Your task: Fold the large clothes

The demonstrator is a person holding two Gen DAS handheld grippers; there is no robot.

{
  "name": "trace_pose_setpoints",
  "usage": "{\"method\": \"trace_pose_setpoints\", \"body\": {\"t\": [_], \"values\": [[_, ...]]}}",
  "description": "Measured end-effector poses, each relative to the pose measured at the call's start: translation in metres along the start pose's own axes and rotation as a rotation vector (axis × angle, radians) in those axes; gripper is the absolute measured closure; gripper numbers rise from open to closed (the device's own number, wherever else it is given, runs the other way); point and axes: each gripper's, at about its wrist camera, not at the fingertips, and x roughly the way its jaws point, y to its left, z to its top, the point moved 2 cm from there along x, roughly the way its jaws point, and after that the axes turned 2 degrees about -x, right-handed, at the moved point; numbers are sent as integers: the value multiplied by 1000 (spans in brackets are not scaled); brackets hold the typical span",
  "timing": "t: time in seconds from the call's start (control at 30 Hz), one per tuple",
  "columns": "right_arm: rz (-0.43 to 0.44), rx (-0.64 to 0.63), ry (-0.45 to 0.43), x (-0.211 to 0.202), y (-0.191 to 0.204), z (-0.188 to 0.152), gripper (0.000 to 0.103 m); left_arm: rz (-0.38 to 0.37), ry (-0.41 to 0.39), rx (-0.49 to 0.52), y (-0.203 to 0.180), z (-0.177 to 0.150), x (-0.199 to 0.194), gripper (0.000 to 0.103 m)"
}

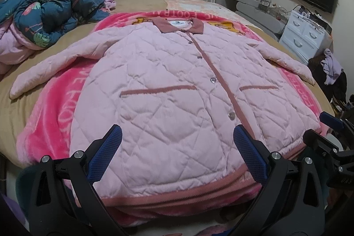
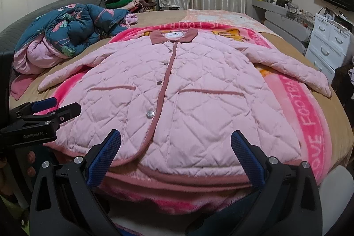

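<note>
Your pale pink quilted jacket with dusty-rose trim (image 1: 177, 85) lies flat and face up on the bright pink fleece blanket (image 1: 55, 107) spread over the tan bed (image 1: 73, 34), buttoned, collar at the far end and hem nearest you, so its long axis runs straight away from both claws. Your left claw (image 1: 177, 156) hangs wide apart over the hem, left of the button placket, holding nothing; your right claw (image 2: 176, 156) is equally wide and empty over the hem's right half. Each sleeve splays outward and back toward you: the left-hand sleeve (image 1: 50, 68) sits nearer your left claw, the right-hand sleeve (image 2: 294, 70) nearer your right, so each side's fold likely belongs to its own arm. The fabric looks thick, padded and soft, stitched in diamonds, with a plush nap; judge it bulky, prone to springing back from a crease and dragging on the fleece beneath. The hem band is a firmer ribbed edge, probably the better place to pinch. A crumpled navy flamingo-print quilt (image 1: 50, 10) lies well apart at far left
</note>
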Motion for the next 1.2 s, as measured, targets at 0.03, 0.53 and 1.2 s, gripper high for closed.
{"method": "trace_pose_setpoints", "body": {"t": [0.03, 0.53, 1.2], "values": [[1, 1, 1, 2, -1, 3, 4, 2, -3, -2, 2, 4, 2, 9], [-21, 10, -2, 31, -16, 51, 4, 27, -27, -39, 24, 42, 21, 9], [-32, 37, -35, 72, -56, 143, 4, 38, -49, -65, 17, 120, 43, 9]]}}
